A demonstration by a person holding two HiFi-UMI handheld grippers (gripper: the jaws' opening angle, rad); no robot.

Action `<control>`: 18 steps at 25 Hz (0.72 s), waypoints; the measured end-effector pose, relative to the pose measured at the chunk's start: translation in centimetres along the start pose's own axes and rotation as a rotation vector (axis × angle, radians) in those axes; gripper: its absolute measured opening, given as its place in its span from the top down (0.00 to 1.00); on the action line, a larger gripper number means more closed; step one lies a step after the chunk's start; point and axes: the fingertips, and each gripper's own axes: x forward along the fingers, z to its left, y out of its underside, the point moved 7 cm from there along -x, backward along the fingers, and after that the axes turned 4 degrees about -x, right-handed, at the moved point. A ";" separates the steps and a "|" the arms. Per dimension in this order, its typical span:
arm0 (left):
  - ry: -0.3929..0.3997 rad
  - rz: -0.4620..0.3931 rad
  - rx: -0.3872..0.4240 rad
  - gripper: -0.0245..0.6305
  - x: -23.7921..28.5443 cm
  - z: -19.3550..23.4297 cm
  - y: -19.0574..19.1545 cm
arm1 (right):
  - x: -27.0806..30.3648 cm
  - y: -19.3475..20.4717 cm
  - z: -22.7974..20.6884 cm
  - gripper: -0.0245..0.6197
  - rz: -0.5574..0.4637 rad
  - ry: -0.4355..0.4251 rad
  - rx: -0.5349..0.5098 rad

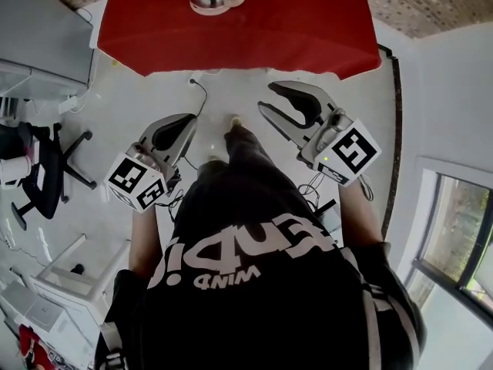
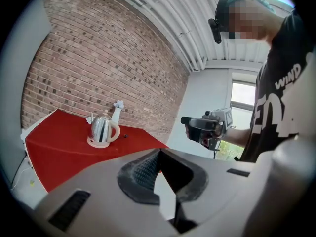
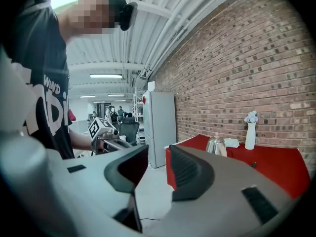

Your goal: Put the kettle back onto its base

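While ribbed right fingers (image 3: 186, 174) gape empty, left fingers (image 2: 142, 173) touch; rounded steel kettle (image 2: 101, 129) gleams.

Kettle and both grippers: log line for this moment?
kettle: on base, red table | left gripper: shut, empty | right gripper: open, empty

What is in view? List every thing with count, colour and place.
kettle: one, silver, on its base
base: one, cream, on the table
table: one, red top, against the brick wall
vase: one, white, on the table by the wall
brick wall: one, red-brown, behind the table
tall cabinet: one, white, past the table's end
office chair: one, black, on the floor at the person's left
left gripper: one, grey, jaws shut, empty
right gripper: one, grey, jaws open, empty
shirt: one, black, on the person
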 end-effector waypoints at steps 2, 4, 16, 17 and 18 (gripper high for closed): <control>0.012 -0.008 0.000 0.95 0.0 -0.9 0.1 | -0.8 0.0 0.6 0.72 0.005 -0.001 0.005; 0.013 -0.006 0.004 0.95 -0.1 -1.9 0.0 | -1.2 -0.1 1.2 0.75 0.010 -0.018 0.005; 0.001 -0.015 0.017 0.95 0.3 -4.7 -0.3 | -2.9 1.1 3.1 0.91 0.025 -0.135 0.027; 0.000 -0.018 0.019 0.95 0.3 -4.8 -0.4 | -2.9 1.4 3.1 0.91 0.031 -0.140 0.026; -0.001 -0.020 0.021 0.95 0.4 -4.8 -0.4 | -3.0 1.6 3.2 0.91 0.035 -0.144 0.026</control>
